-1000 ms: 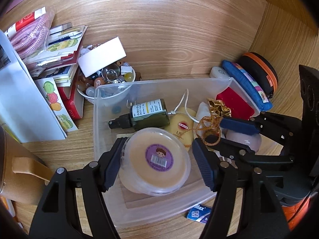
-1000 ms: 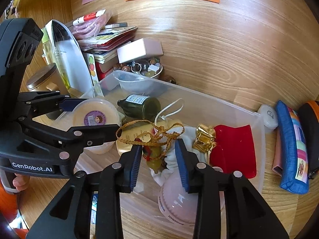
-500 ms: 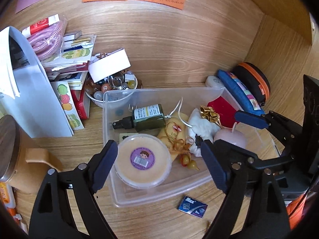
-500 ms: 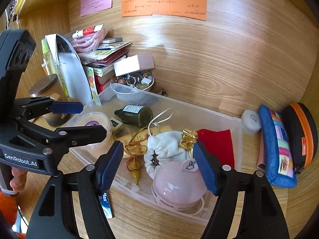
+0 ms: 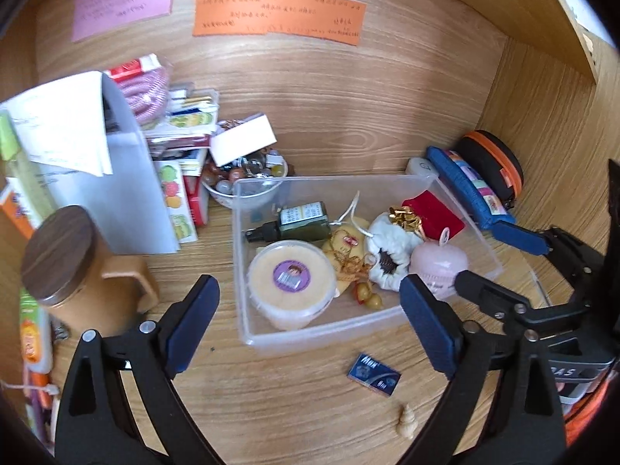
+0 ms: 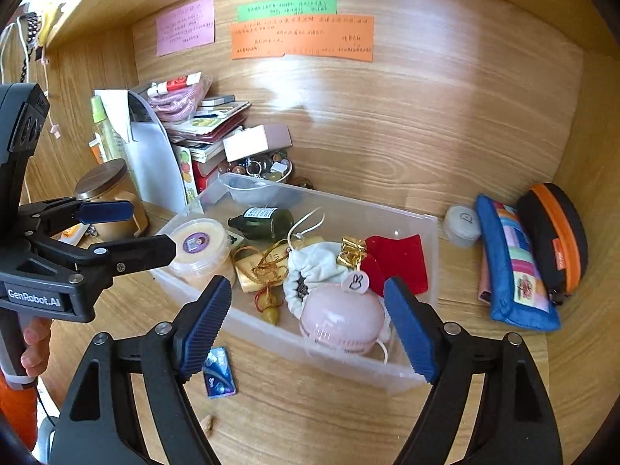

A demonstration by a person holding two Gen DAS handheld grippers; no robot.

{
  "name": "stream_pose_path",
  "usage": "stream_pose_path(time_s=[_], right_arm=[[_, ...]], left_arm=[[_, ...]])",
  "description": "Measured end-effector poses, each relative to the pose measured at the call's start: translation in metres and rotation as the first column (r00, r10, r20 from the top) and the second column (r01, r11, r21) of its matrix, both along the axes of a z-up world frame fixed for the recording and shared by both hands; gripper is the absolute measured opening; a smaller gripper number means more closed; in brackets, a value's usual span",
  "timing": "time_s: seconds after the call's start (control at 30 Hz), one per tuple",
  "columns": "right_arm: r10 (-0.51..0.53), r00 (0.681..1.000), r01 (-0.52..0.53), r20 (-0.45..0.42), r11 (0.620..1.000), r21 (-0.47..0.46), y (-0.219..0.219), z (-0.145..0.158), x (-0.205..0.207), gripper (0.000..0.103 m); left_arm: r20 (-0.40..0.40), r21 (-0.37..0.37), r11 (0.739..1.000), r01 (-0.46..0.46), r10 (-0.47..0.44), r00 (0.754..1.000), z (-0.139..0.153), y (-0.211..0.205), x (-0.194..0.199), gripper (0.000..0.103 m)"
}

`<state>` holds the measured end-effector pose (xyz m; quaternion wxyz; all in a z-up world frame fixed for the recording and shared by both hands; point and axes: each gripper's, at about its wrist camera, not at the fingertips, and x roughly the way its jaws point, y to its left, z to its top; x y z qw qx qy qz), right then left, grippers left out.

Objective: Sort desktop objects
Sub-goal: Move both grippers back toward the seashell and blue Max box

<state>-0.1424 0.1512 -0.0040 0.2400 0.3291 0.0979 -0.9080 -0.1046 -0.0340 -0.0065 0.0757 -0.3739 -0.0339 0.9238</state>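
Note:
A clear plastic bin [image 5: 321,333] [image 6: 422,240] sits on the wooden desk. It holds a round yellow tub [image 5: 290,285] [image 6: 199,246], a dark green spray bottle [image 5: 298,223] [image 6: 263,223], a gold-corded charm [image 5: 354,267] [image 6: 265,271], a white pouch [image 5: 389,248] [image 6: 314,267], a pink round gadget [image 5: 438,263] [image 6: 341,321] and a red cloth [image 5: 434,213] [image 6: 403,263]. My left gripper [image 5: 310,321] [image 6: 128,228] is open and empty, in front of the bin. My right gripper [image 6: 306,329] [image 5: 500,255] is open and empty, above the bin's near right side.
A small blue packet [image 5: 374,374] [image 6: 219,372] and a small shell [image 5: 407,420] lie on the desk before the bin. A brown lidded mug [image 5: 66,267], a white folder [image 5: 97,178], stacked booklets and a bowl of beads [image 5: 248,172] stand left. A blue pencil case [image 6: 511,267] and black-orange case [image 6: 554,236] lie right.
Both grippers opened and pulled back from the bin. The left let go of the yellow tub and the right let go of the gold-corded charm, both now lying in the bin.

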Motion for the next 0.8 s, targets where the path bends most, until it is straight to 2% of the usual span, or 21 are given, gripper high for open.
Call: stream_pose_path(time_s=[0.3, 0.6, 0.8], right_arm=[[-0.016, 1.000, 0.016, -0.004, 1.000, -0.017, 0.008, -0.005, 0.034, 0.079], [0.003, 0.998, 0.000, 0.069, 0.999, -0.048, 0.004, -0.040, 0.062, 0.078], [0.044, 0.995, -0.043, 0.084, 0.999, -0.011, -0.012, -0.067, 0.086, 0.053]], left_arm=[[-0.043, -0.040, 0.998, -0.042, 0.040, 0.998, 0.000, -0.004, 0.036, 0.097], [-0.017, -0.046, 0.996, -0.074, 0.074, 0.997, -0.024, -0.011, 0.063, 0.097], [0.014, -0.057, 0.996, -0.073, 0.074, 0.997, -0.043, -0.010, 0.074, 0.097]])
